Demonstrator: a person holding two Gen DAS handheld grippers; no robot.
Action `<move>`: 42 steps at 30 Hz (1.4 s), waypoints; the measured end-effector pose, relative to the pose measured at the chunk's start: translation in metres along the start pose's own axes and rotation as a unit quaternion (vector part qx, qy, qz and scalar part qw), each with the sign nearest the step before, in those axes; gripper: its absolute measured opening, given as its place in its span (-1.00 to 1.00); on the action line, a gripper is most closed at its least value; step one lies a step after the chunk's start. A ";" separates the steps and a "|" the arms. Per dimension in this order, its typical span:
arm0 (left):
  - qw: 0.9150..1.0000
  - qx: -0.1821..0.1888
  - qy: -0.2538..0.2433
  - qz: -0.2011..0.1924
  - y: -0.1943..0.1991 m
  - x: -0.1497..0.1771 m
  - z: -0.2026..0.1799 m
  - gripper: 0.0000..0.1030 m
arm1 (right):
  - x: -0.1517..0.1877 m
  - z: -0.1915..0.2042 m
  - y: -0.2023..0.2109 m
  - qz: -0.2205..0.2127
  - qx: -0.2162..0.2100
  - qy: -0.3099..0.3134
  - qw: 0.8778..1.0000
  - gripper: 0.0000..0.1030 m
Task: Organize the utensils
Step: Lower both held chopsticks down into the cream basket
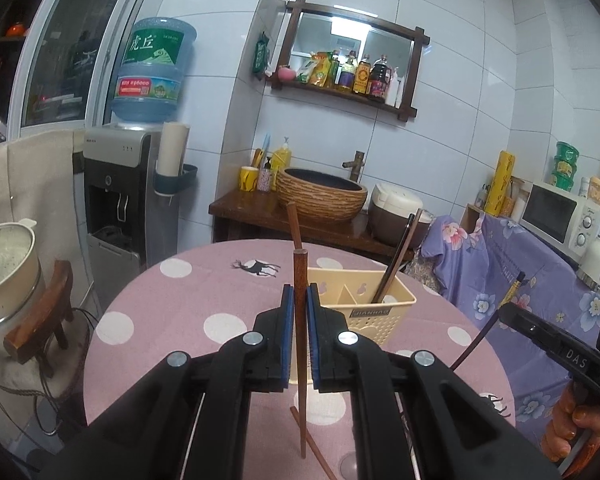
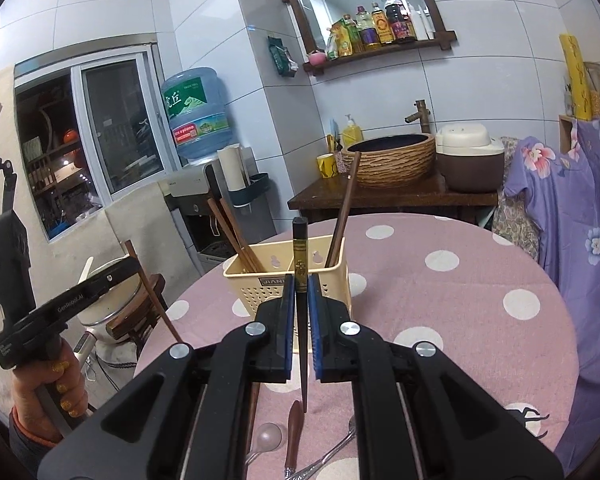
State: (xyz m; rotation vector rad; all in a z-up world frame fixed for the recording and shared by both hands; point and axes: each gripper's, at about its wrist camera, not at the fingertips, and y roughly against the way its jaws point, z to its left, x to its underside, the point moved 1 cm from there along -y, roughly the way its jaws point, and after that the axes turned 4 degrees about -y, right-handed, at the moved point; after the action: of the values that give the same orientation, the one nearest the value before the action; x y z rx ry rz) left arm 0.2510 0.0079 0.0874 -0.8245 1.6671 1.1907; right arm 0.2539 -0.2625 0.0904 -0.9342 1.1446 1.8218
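Observation:
My left gripper (image 1: 300,294) is shut on a reddish-brown wooden chopstick (image 1: 301,272), held upright above the pink dotted table (image 1: 180,312). My right gripper (image 2: 299,282) is shut on a black chopstick with a gold band (image 2: 300,248), also upright. Just beyond both stands the cream divided utensil holder (image 1: 380,308) (image 2: 252,280), with chopsticks leaning in its compartments. The right gripper shows at the right edge of the left wrist view (image 1: 512,312), and the left gripper at the left of the right wrist view (image 2: 128,264). Another brown chopstick (image 1: 316,452) lies on the cloth below my left gripper.
Spoons (image 2: 270,436) and a wooden-handled utensil (image 2: 294,432) lie on the cloth near me. Behind the table stand a wooden counter with a woven basin (image 1: 322,196) and a rice cooker (image 1: 396,210). A water dispenser (image 1: 120,200) is at left, a floral-covered surface (image 1: 520,264) at right.

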 end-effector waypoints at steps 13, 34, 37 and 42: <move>0.999 0.030 -0.014 -0.019 0.008 -0.033 -0.006 -0.85 | -0.032 0.003 0.001 0.009 -0.013 0.010 1.000 -0.86; 0.996 -0.008 0.010 -0.094 -0.048 -0.127 -0.024 -0.85 | -0.129 0.022 -0.059 -0.072 0.040 0.011 0.997 -0.86; 0.997 -0.006 0.017 -0.077 -0.060 -0.107 -0.021 -0.85 | -0.112 0.015 -0.076 -0.051 0.043 0.003 0.998 -0.86; 0.998 -0.013 0.018 -0.055 -0.073 -0.080 -0.020 -0.85 | -0.085 0.003 -0.098 -0.023 0.051 -0.014 0.998 -0.85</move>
State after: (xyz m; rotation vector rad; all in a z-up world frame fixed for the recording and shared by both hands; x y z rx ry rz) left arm 0.3396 -0.0323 0.1387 -0.9468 1.6159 1.1300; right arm 0.3768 -0.2497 0.1308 -0.8667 1.1775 1.7172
